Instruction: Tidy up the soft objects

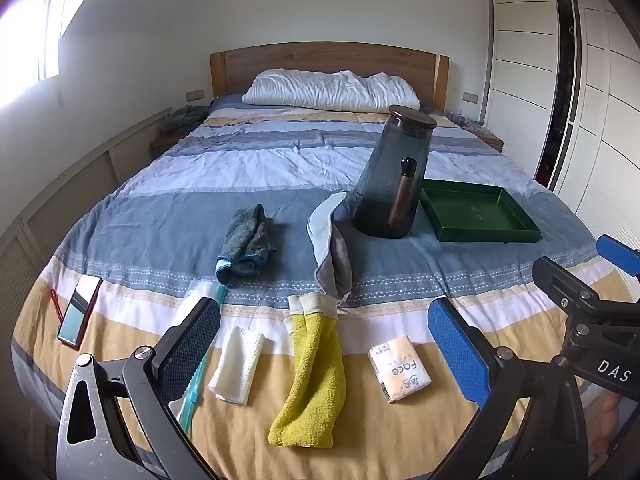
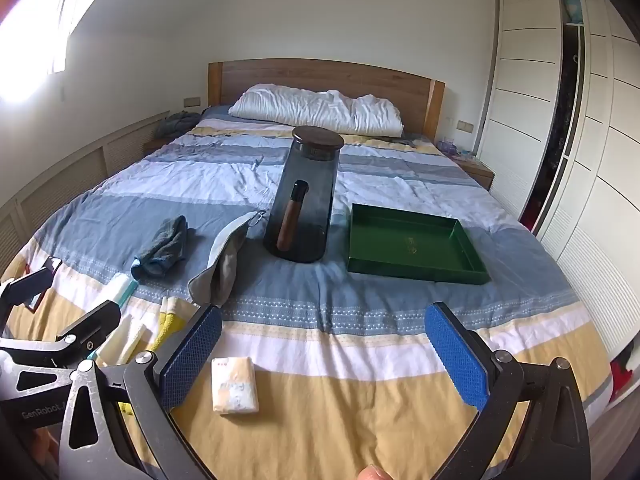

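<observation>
Surveying from largest to smallest: the bed (image 1: 280,168) with its striped quilt carries everything. A smoked-glass pitcher (image 1: 394,176) with a wooden lid stands upright mid-bed; just right of it lies an empty green tray (image 1: 480,216), the likely destination, judged only from the task.

Soft items spread across the near half. A grey-and-pale-blue cloth (image 1: 330,244) lies crumpled just left of the pitcher base, whether touching I cannot tell. A dark grey towel (image 1: 246,242) is bunched further left. A pair of yellow socks (image 1: 312,376) with white cuffs lies flat, nearest the left gripper (image 1: 326,354). Beside them, a folded white cloth (image 1: 238,364) and a tissue pack (image 1: 400,366). A phone (image 1: 78,312) sits far left.

Left gripper: jaws fully apart, nothing between the pads, hovering above the socks. Right gripper (image 2: 324,354): jaws likewise spread wide and empty, the tissue pack near its left pad.

Handling judgement: socks are light, limp, fuzzy, not slippery; they will drape. Pinch mid-length across both layers. Towel: grab the bunched ridge. Tissue pack is crushable; clamp across its short sides.
</observation>
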Demonstrator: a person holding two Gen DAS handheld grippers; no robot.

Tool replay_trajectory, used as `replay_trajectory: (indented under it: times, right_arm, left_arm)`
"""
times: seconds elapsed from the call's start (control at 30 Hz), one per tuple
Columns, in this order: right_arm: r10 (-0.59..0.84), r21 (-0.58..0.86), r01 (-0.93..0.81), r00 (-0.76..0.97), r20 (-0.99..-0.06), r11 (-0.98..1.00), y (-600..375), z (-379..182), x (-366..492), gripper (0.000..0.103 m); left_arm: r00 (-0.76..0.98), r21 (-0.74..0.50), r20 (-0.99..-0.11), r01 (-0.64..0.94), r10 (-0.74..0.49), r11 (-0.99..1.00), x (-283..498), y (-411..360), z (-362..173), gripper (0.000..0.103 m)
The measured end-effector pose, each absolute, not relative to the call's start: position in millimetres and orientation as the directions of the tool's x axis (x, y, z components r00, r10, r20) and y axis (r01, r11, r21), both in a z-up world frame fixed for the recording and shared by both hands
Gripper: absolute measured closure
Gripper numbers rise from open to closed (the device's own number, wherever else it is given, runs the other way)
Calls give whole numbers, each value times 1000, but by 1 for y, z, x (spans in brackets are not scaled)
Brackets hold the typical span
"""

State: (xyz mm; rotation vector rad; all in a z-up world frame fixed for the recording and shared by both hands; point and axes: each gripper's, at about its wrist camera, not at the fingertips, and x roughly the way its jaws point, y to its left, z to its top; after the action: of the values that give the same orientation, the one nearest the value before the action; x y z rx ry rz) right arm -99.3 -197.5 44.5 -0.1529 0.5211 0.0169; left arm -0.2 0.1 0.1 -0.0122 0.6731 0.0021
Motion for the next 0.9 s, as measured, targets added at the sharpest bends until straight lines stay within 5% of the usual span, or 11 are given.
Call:
replay_trajectory:
  times: [0.9]
  right_arm:
    - [-21, -139, -57, 866, -499, 989, -197, 44, -99, 0]
  left_arm:
    - [752, -52, -656, 28, -55, 998, 3, 2, -9, 1]
